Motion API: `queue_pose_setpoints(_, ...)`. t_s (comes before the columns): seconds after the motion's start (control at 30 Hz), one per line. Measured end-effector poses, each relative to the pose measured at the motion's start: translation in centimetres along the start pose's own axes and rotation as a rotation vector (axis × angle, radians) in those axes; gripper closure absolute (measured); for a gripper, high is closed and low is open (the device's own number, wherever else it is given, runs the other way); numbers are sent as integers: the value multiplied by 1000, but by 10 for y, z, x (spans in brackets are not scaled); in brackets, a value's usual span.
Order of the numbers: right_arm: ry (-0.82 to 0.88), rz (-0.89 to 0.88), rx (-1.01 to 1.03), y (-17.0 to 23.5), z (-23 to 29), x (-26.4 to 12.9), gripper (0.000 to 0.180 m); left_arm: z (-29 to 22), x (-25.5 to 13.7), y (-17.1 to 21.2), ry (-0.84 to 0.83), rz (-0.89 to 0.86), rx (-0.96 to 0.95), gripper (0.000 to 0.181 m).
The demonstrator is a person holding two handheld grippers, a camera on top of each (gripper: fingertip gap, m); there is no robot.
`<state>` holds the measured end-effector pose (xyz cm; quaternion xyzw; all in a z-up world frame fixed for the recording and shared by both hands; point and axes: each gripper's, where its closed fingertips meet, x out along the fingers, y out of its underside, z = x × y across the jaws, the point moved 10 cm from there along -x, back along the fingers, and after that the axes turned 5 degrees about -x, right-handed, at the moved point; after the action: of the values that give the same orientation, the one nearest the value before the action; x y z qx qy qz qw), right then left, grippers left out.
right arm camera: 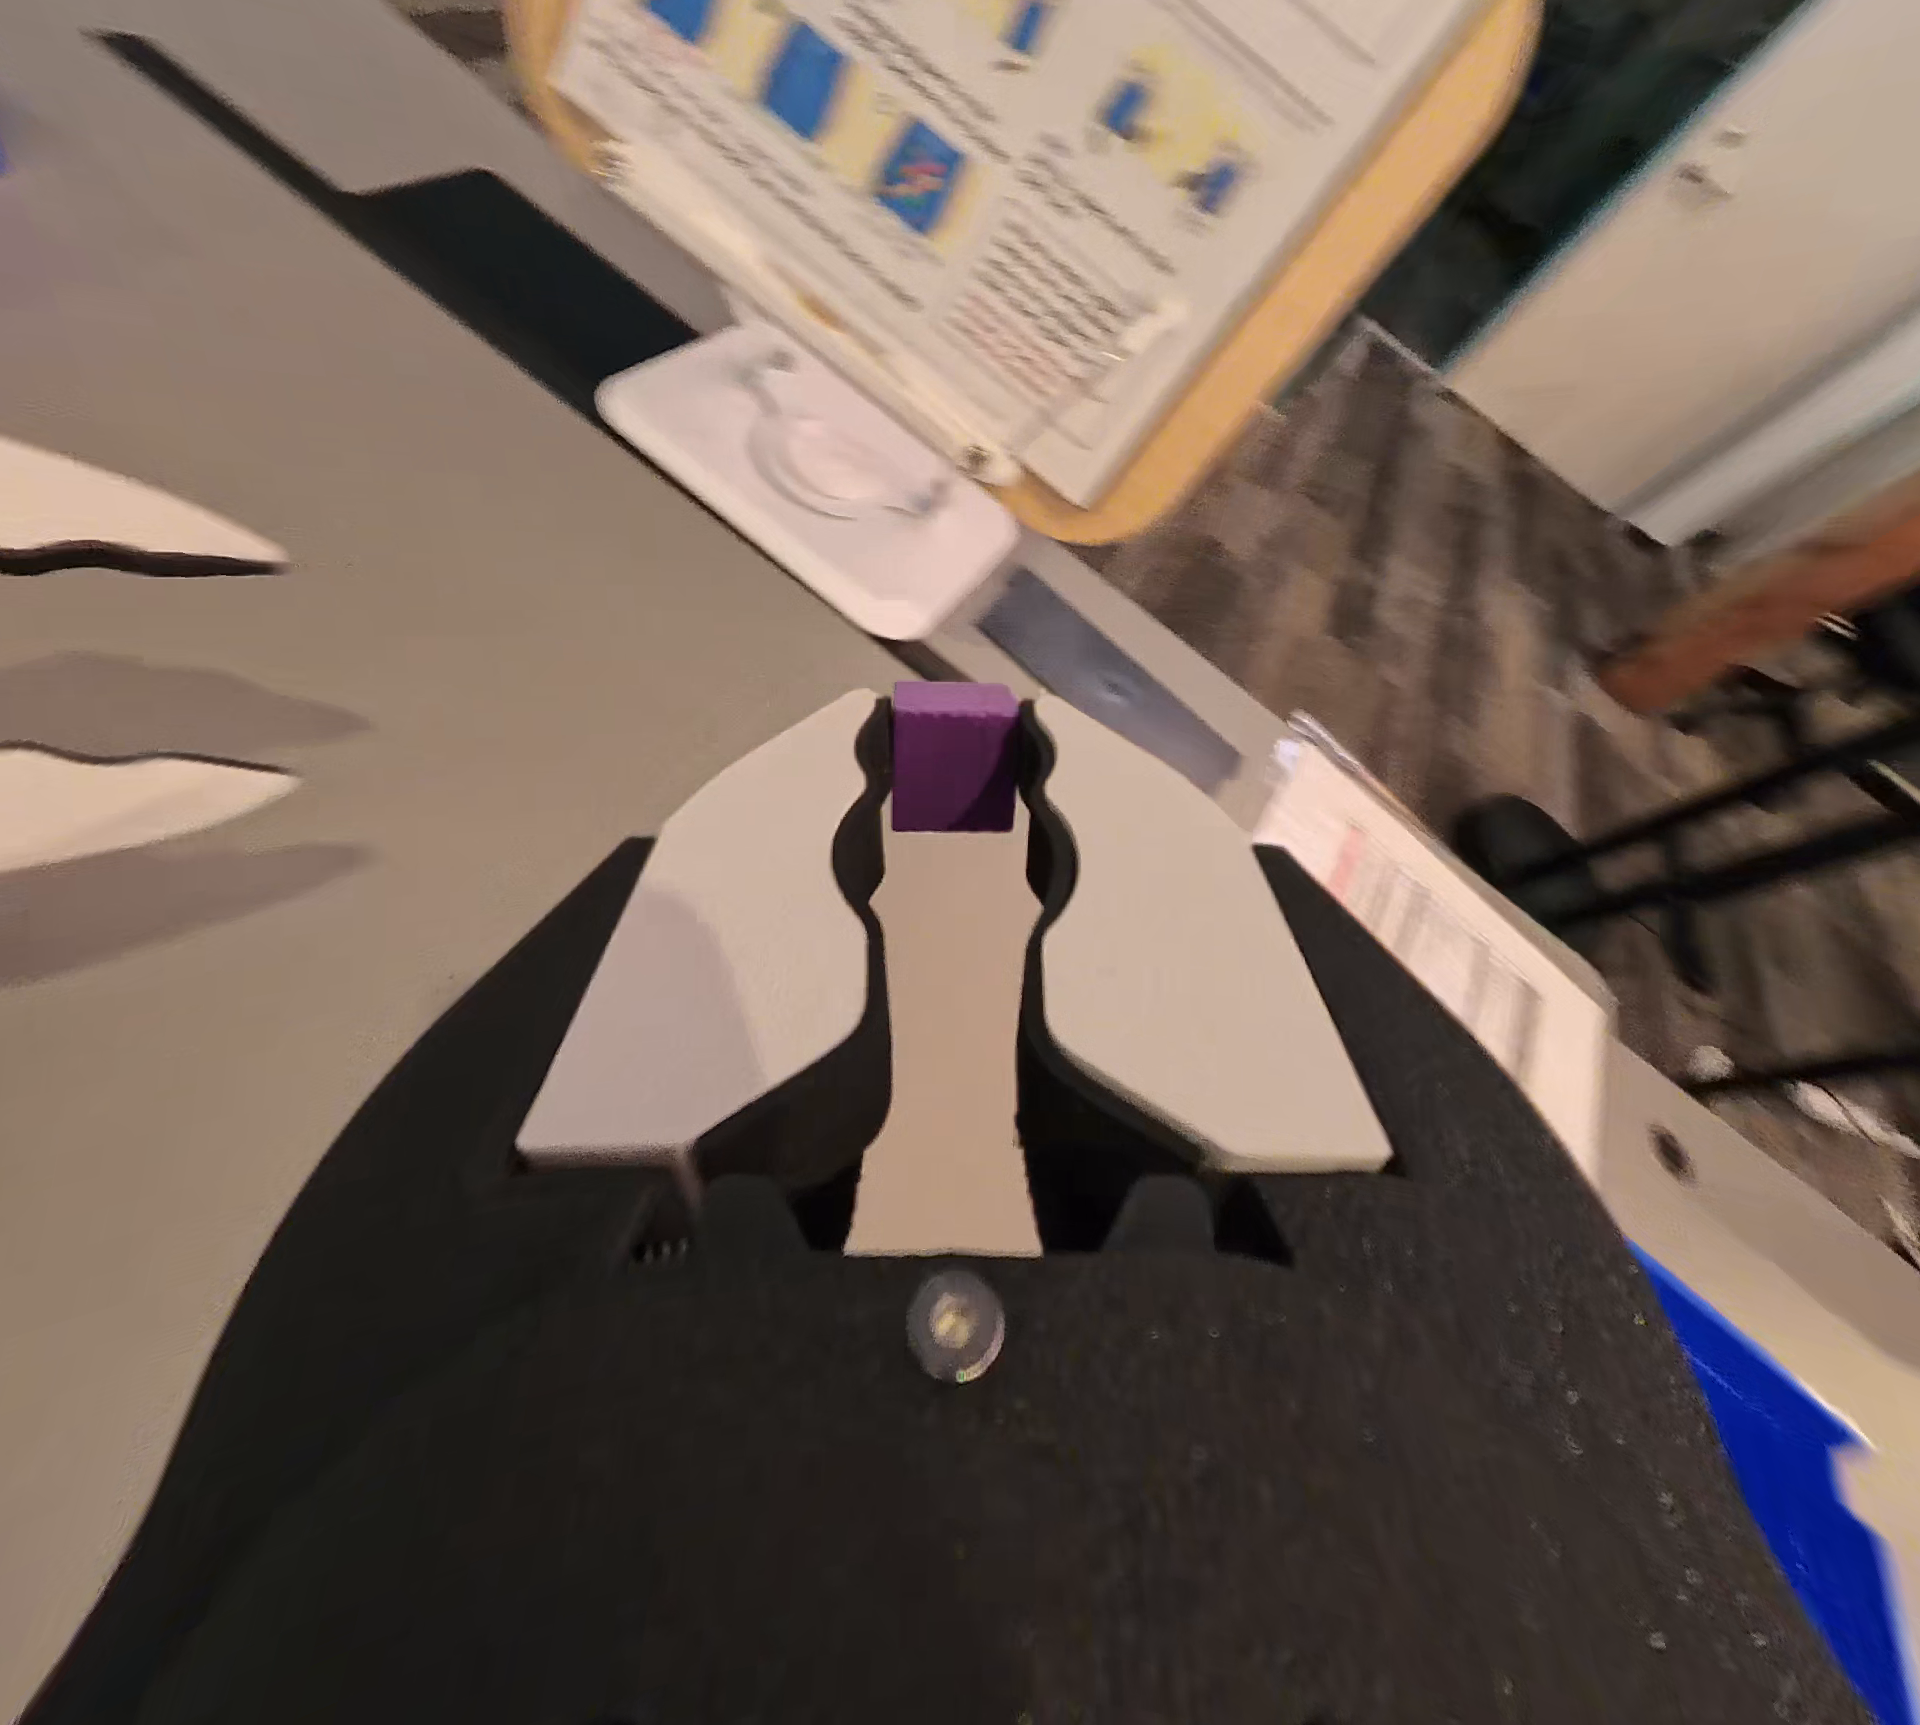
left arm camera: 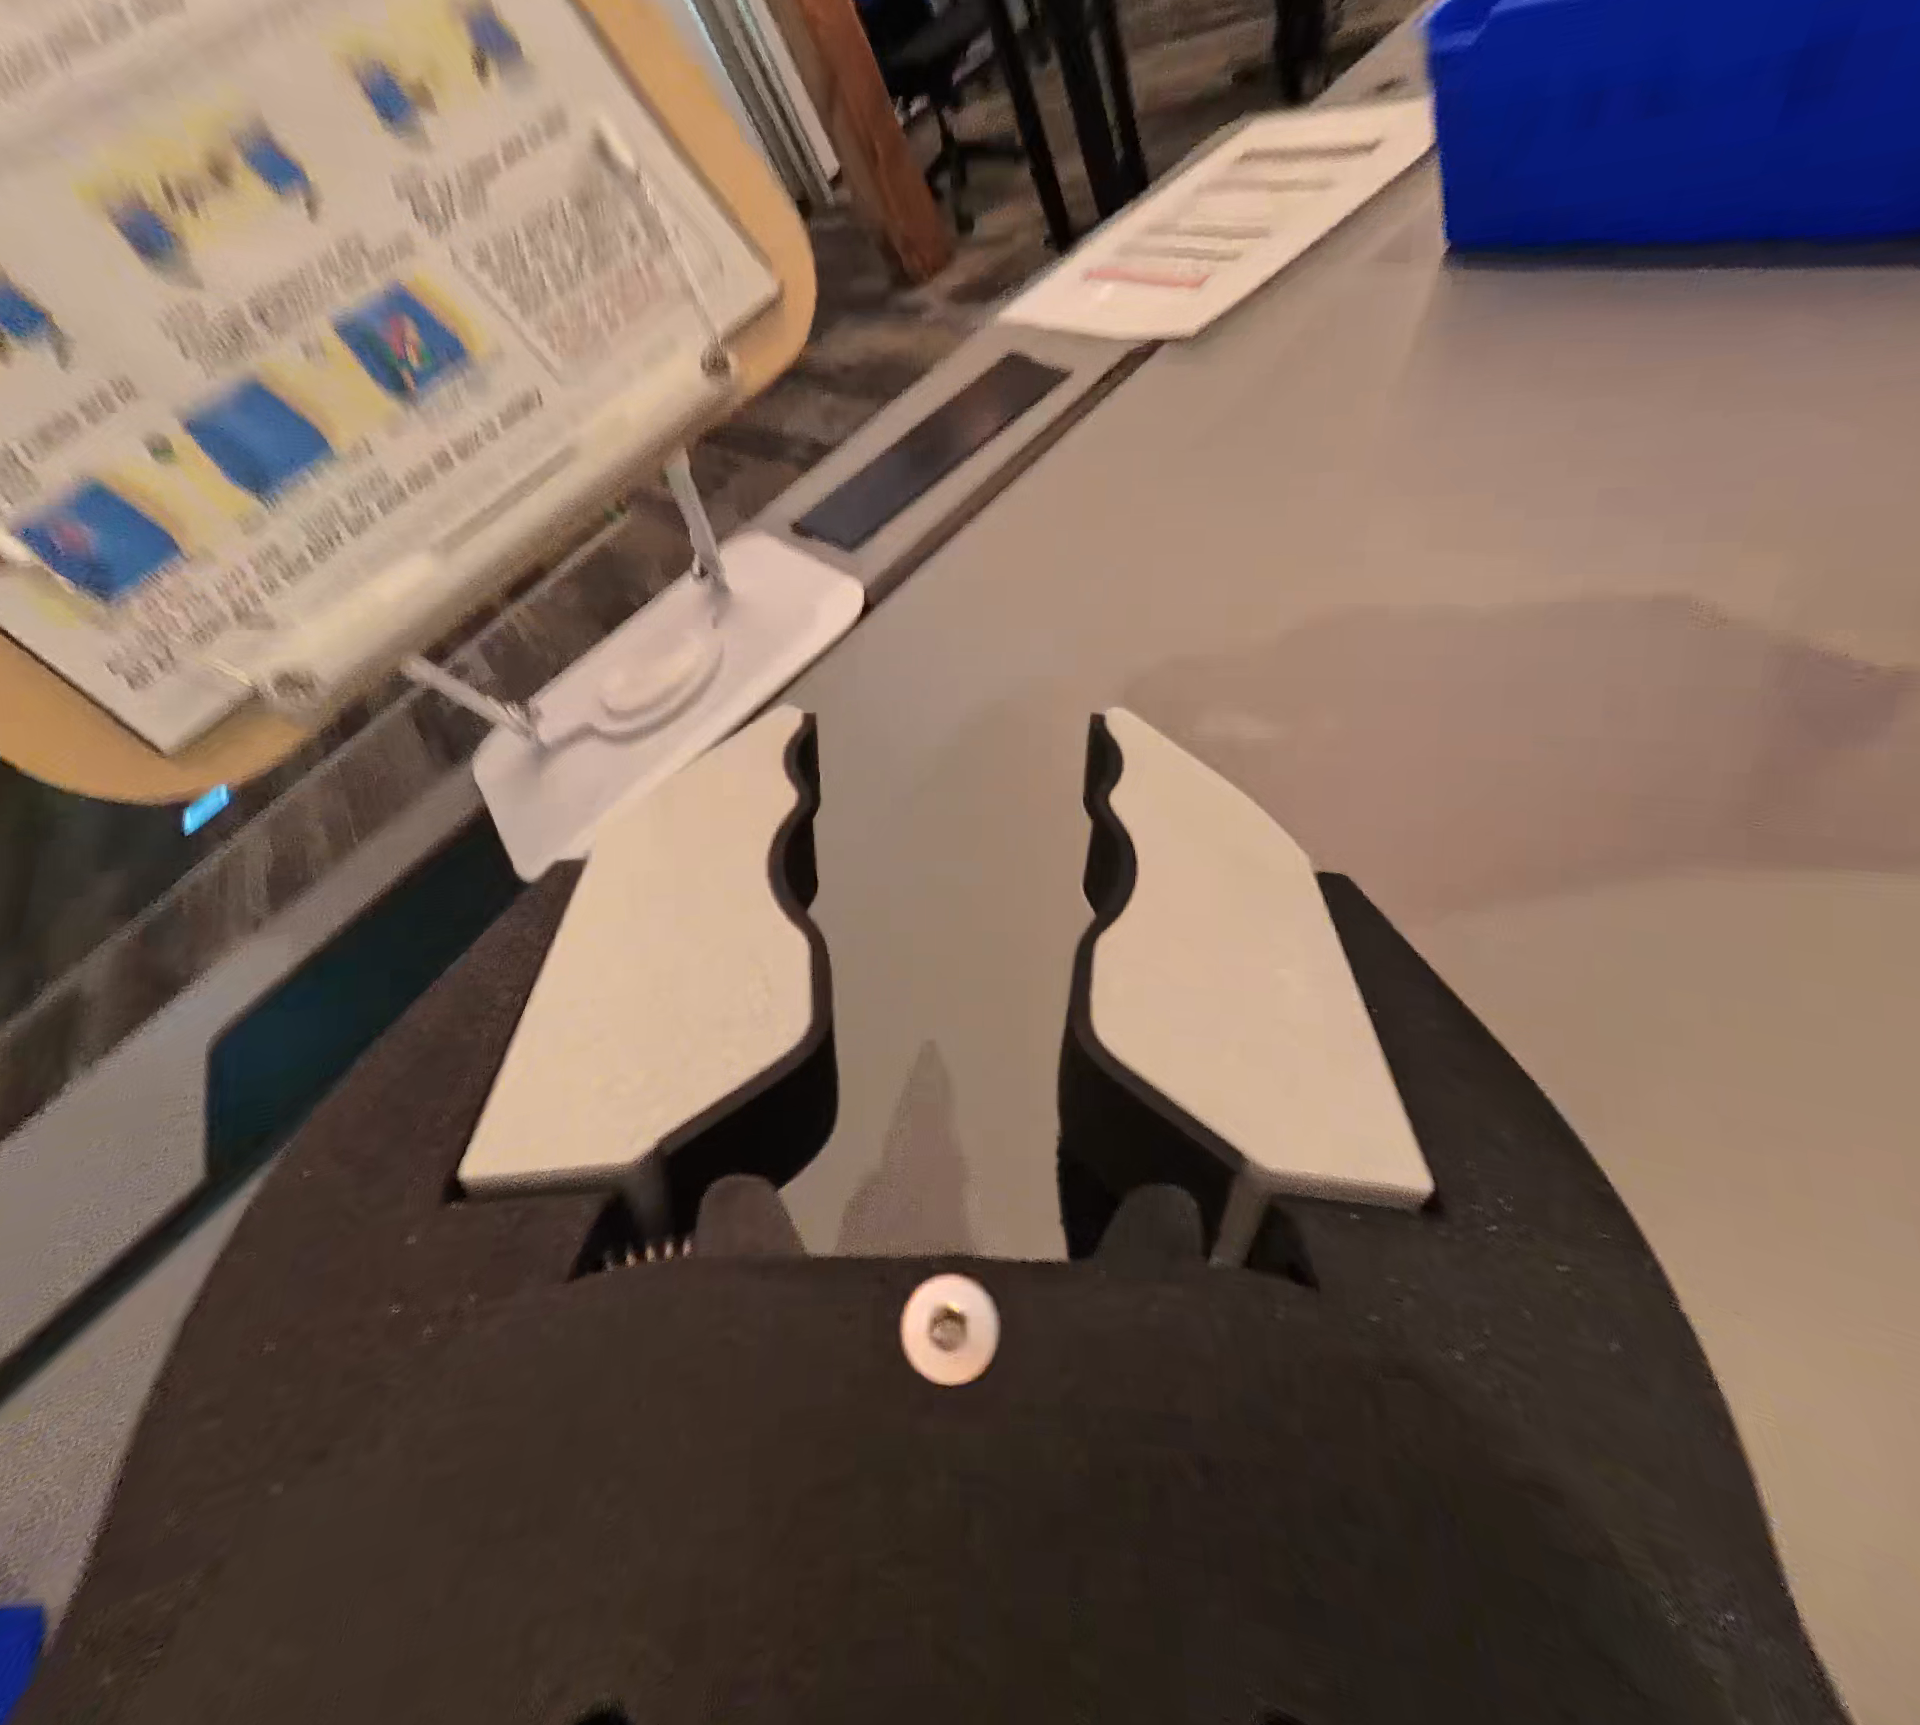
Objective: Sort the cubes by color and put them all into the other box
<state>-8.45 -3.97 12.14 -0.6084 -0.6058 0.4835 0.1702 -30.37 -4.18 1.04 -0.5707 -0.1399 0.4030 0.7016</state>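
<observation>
Purple cube [right arm camera: 953, 769], just one, small with a matte finish, sits pinched at the fingertips of the right gripper [right arm camera: 951, 756], held level over the grey table [right arm camera: 468, 636]. Left gripper [left arm camera: 951, 776] hangs low with fingers apart and empty; one blue box [left arm camera: 1683, 75] at its 2 o'clock.

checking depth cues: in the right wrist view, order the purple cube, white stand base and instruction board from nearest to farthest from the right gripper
1. purple cube, pinched between the jaws of the right gripper
2. white stand base, ahead, slightly left on the table
3. instruction board, raised above and beyond the base
</observation>
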Motion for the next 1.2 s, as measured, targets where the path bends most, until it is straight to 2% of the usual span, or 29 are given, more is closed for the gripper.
queue_pose_setpoints(0.1, 157, 78, 35, 23, -41, -10, 158, 8, 13, 28, -52, 50, -28, 137)
queue_pose_setpoints(0.27, 419, 237, 123, 77, -106, -37, 157, 6, 26, 58, -38, 146, -29, 139)
queue_pose_setpoints(0.47, 526, 374, 292, 153, -161, -73, 157, -2, 30, 64, -26, 176, 41, 140)
queue_pose_setpoints(0.63, 442, 506, 421, 219, -177, -90, 157, -7, 31, 68, -12, 193, 69, 142)
queue_pose_setpoints(0.83, 266, 678, 527, 281, -173, -87, 157, -8, 33, 69, 2, 208, 59, 144)
queue_pose_setpoints(1.0, 175, 743, 571, 301, -167, -74, 157, -11, 34, 71, 9, 223, 82, 145)
queue_pose_setpoints(1.1, 162, 743, 583, 305, -166, -70, 157, -12, 35, 72, 13, 226, 84, 145)
queue_pose_setpoints(1.2, 183, 746, 571, 301, -167, -72, 150, -12, 35, 72, 11, 227, 91, 146)
